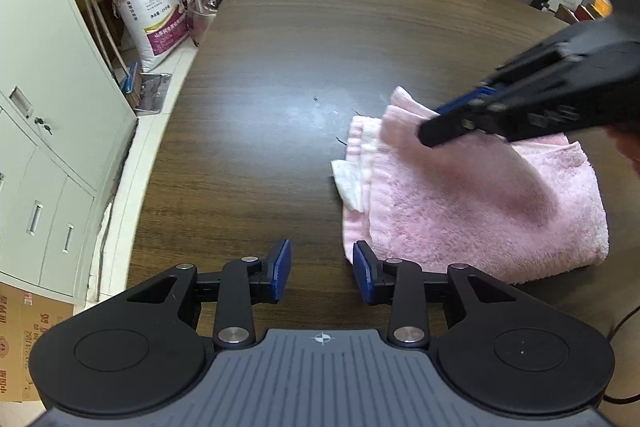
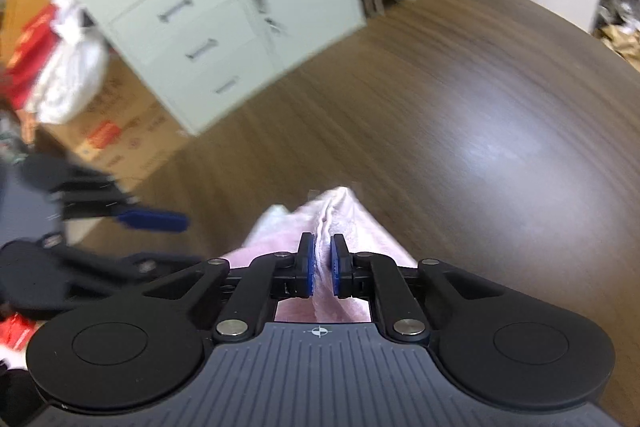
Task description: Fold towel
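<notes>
Right gripper (image 2: 320, 265) first: its blue-padded jaws are pinched nearly together with a ridge of the fluffy pink terry towel (image 2: 340, 215) bunched between them, so it has a firm bite on an upper layer. The left gripper (image 1: 322, 273) hangs with its jaws wide apart and nothing between them, its right pad just beside the towel's near corner.

The towel lies partly folded on the dark wood-grain table (image 1: 260, 107), towards its right side, layers stacked and the far edge lifted where the right gripper holds it.

The risk as I see it: with nothing pinning the lower layers, a pull by the right gripper could drag the whole stack, or the narrow pinch could slip and leave the edges askew.

The left wrist view shows the whole bundle, its uneven left edge and a white fabric tag or patch (image 1: 348, 183) poking out there. The right wrist view, blurred, hides all that but shows the grip itself, and the pale metal drawer cabinet (image 2: 200, 19) beyond.
</notes>
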